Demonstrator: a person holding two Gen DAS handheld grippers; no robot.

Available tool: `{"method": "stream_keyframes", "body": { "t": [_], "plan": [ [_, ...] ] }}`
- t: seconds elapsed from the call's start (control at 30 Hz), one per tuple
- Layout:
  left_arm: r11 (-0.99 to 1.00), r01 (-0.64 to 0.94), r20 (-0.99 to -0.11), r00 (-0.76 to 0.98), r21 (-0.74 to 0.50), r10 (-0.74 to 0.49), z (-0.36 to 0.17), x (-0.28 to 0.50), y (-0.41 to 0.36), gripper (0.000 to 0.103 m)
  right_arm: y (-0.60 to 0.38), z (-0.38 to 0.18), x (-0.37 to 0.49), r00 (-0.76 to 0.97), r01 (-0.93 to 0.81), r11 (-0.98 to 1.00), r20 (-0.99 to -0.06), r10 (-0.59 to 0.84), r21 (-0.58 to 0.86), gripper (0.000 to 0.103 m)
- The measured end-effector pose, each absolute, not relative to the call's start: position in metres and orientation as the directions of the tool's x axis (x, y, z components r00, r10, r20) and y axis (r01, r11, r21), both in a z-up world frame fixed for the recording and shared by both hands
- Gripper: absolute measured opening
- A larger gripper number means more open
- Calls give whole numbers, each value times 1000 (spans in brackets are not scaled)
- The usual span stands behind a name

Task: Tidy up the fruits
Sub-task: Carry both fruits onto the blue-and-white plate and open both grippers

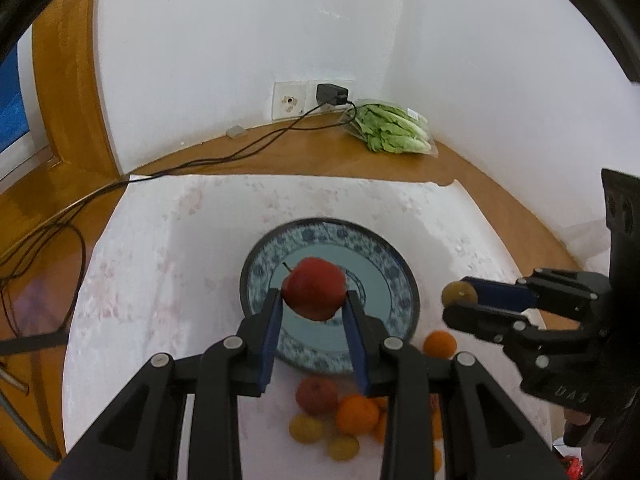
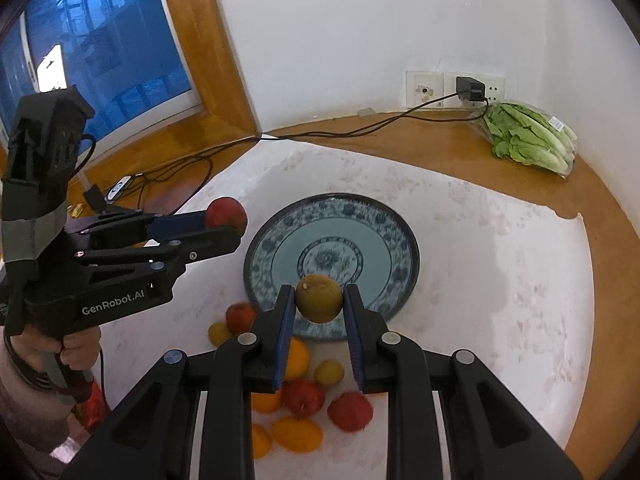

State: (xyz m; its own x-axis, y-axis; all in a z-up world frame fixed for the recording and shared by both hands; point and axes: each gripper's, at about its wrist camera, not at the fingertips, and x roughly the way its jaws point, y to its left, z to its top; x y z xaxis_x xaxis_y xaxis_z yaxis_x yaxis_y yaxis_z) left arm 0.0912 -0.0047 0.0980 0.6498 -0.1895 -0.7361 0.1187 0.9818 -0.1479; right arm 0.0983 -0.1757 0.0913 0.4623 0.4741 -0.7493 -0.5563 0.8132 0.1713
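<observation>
**A:** Your left gripper [image 1: 313, 300] holds a red apple [image 1: 314, 289] above the blue-patterned plate [image 1: 384, 248], its jaws clamped on the fruit's two sides, stem pointing away from you and to the left. What has your right hand got?

**B:** Your right gripper [image 2: 319, 300] has its jaws pressed against a small yellow-brown fruit [image 2: 319, 298], raised over the near rim of the same plate. Neither fruit touches the dish.

**A:** And the plate itself?

**B:** It sits bare on the white cloth [image 1: 160, 248] that covers the wooden tabletop [image 1: 304, 140]. Just beside its near edge lies the loose pile of fruit [image 2: 304, 396]: oranges, red apples and small yellow ones, some touching one another.

**A:** From the right wrist view your left gripper shows at the left of the plate, the red apple in its tips, with your hand [image 2: 76, 350] wrapped round the handle below.

**B:** At the far corner, well apart from the plate, a bagged head of lettuce [image 1: 390, 130] lies against the white wall, near a black charger [image 1: 331, 95] plugged into the wall socket. Its cable [image 1: 224, 156] trails off across the tabletop to the left, toward the window frame.
</observation>
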Motion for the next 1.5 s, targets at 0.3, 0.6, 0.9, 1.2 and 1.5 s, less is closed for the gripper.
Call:
{"method": "stream_keyframes", "body": {
  "t": [0.3,0.6,0.9,1.2,1.5],
  "plan": [
    [983,96,-749,637,-157,-182,81,131,-4,32,-159,73,134,459,-547,822,-767,449,154,26],
    [982,81,-781,597,-169,-183,51,161,-7,32,-151,48,172,472,-517,846,-781,408,130,25],
    [986,73,-805,571,-147,-162,30,175,-11,32,-146,29,197,467,-504,856,-797,383,117,25],
    [987,68,-816,556,-147,-160,20,181,-11,32,-145,22,205,466,-502,859,-804,368,102,26],
    [987,70,-815,557,-146,-160,18,183,-11,32,-145,18,209,467,-503,859,-807,361,94,26]
  ]
}}
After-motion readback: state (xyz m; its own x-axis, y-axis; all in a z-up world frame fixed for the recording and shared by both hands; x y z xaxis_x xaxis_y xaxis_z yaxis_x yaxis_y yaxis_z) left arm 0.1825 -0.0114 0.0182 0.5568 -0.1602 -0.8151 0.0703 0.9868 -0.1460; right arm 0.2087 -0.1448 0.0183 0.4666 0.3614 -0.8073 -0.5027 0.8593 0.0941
